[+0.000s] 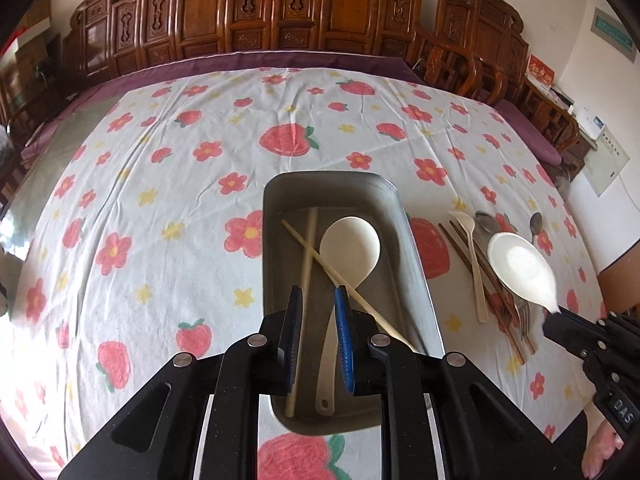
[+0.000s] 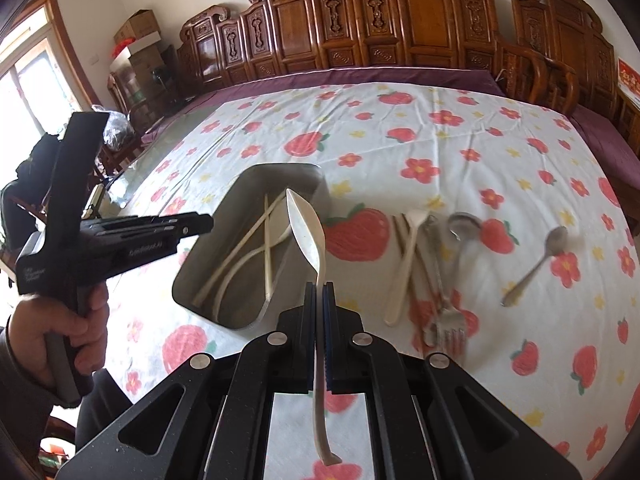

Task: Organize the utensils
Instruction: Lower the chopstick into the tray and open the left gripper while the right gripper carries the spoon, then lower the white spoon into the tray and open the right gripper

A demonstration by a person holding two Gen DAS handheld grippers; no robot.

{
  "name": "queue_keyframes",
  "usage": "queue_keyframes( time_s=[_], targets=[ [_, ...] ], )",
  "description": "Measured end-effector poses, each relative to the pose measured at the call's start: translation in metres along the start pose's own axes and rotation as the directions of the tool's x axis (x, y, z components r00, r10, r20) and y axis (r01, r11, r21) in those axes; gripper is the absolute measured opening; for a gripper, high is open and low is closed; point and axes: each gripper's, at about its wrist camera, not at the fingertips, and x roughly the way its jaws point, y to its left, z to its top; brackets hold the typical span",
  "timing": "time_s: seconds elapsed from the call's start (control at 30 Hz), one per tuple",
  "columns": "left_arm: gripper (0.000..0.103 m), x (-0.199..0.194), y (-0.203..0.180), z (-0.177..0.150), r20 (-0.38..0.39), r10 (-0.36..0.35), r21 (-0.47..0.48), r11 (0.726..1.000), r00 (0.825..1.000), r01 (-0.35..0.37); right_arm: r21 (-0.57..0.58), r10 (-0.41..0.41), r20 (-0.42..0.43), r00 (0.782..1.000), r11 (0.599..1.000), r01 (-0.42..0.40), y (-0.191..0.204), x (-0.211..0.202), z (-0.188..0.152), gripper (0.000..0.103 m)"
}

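Your left gripper (image 1: 318, 300) is hovering over the near half of the tray (image 1: 276, 208), pointing steeply down. Its jaws are standing slightly apart and grasping nothing — a pale spoon (image 1: 350, 246) and two pale chopsticks (image 1: 308, 256) are lying loose on the tray floor beneath them. The spoon's bowl is sitting near the tray's centre with its handle running toward 6 o'clock, passing under the gap between the jaws. The chopsticks are crossing each other just to the left of the bowl.

Your right gripper (image 2: 319, 292) is clenched on the handle of a white spoon (image 2: 306, 224). In the right wrist view the bowl is pointing toward 12 o'clock, turned edge-on, and is showing in front of the tray's (image 2: 256, 320) right wall; the handle end is sticking out behind the jaws toward 6 o'clock. In the left wrist view the same spoon (image 1: 520, 266) is appearing at 3 o'clock, raised above the pile of utensils on the cloth (image 1: 160, 184).

That pile is lying to the right of the tray, clear of it: a pale fork (image 1: 474, 256), dark chopsticks (image 1: 460, 240), a metal fork (image 2: 448, 320) and a metal spoon (image 2: 462, 226), overlapping one another. A second metal spoon (image 2: 538, 264) is lying alone, further toward 3 o'clock.

Your left hand (image 2: 60, 320) is gripping the left gripper's handle at 9 o'clock in the right wrist view.
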Motion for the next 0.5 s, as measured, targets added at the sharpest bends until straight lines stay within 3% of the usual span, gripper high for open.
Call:
queue_keyframes(
  time_s=[0.5],
  targets=[
    [0.017,-0.042,0.054,-0.035,0.097,0.012,-0.014,1.000,0.995,-0.010,0.031,0.041,-0.023,0.999,0.999,-0.041,0.046,0.061,0.030,0.004]
  ],
)
